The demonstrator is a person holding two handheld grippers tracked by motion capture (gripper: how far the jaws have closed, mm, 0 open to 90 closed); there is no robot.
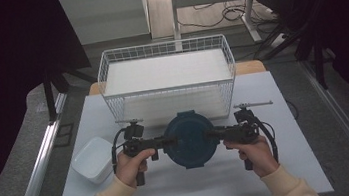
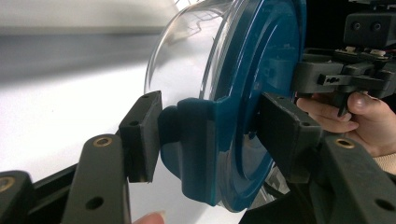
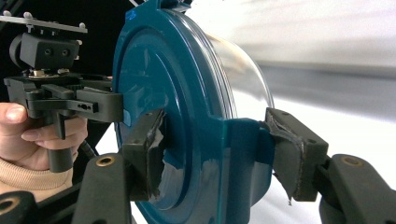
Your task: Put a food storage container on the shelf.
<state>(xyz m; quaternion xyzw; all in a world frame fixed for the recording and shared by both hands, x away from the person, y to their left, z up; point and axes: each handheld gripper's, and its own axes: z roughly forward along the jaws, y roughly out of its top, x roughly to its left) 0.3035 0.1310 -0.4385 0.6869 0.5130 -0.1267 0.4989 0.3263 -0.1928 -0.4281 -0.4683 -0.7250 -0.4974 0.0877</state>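
Two grippers, high view: you hold the left gripper (image 1: 160, 143) and the right gripper (image 1: 217, 134) level, facing each other across the round container (image 1: 189, 139).
Container, high view: its dark blue lid (image 1: 188, 135) faces up at you; it sits between your two hands, just in front of the wire basket (image 1: 168, 81) and over the white desk (image 1: 183, 185).
Basket, high view: white wire, at the far middle of the desk, its front wall close behind the container.
White tub, high view: a small white tub (image 1: 93, 159) rests on the desk to the left of your left hand (image 1: 133, 166), apart from the container.
Right hand, high view: your right hand (image 1: 256, 154) wraps the right gripper's handle, cream sleeve showing.
Left gripper, left gripper view: your left gripper (image 2: 205, 135) is clamped on the lid's side latch (image 2: 196, 144); one pad presses the latch's outer face, the other the flat top of the lid.
Container body, left gripper view: the clear bowl (image 2: 187, 56) bulges away from the lid toward the white desk.
Right gripper, right gripper view: your right gripper (image 3: 212, 149) grips the opposite latch (image 3: 245, 158) the same way, a worn pad on each side of the lid's edge.
Opposite side, right gripper view: your left gripper shows beyond the lid, fastened to its far rim.
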